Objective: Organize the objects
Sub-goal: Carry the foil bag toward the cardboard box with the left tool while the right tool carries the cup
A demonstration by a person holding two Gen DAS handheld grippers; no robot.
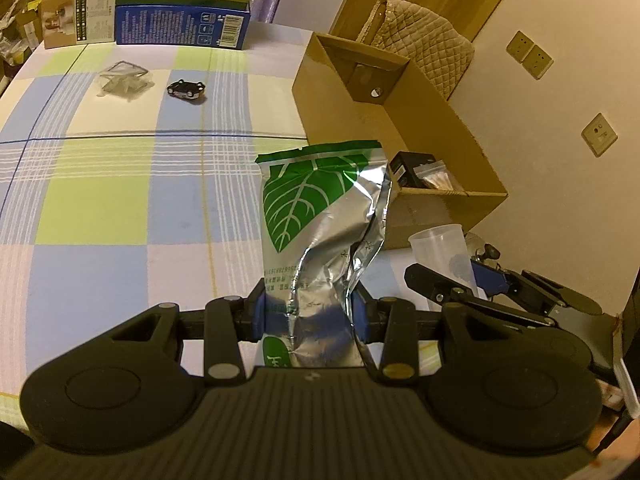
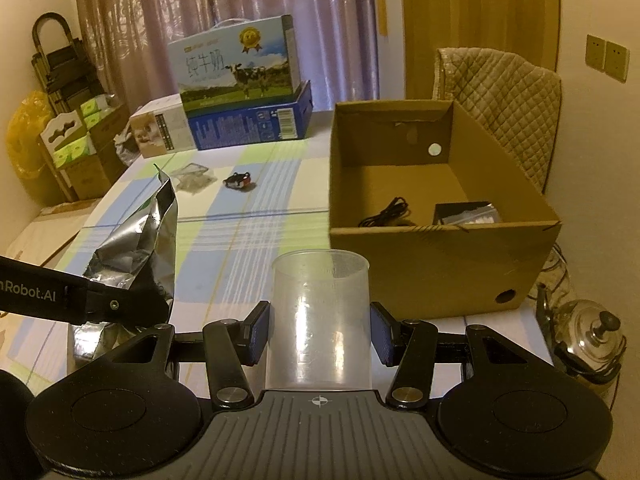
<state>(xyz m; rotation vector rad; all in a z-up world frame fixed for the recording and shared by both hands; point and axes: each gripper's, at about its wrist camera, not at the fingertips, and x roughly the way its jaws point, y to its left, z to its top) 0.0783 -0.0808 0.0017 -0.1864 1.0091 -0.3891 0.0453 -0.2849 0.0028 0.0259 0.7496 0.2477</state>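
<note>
I am clamping the left gripper (image 1: pixel 310 312) on a foil pouch (image 1: pixel 320 216) and the right gripper (image 2: pixel 320 334) on a clear cup (image 2: pixel 319 316), both hanging over the checked table (image 1: pixel 120 200). Beyond, a cardboard box (image 2: pixel 436 264) is sitting at the table's right edge, milk cartons (image 2: pixel 240 92) at the far edge. Only my right view is showing a kettle (image 2: pixel 592 340) beside the box.

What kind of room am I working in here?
Most likely a home dining room: a table with a checked tablecloth, a chair with a quilted cover, drawn curtains, and milk cartons stacked by the window.

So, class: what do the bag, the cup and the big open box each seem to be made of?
Bag: probably metallised foil, shiny, creased, with mirror-like glints.
Cup: likely clear plastic, slightly frosted; the gripper shows through it.
Box: corrugated cardboard, matte brown, with folded flaps.
</note>
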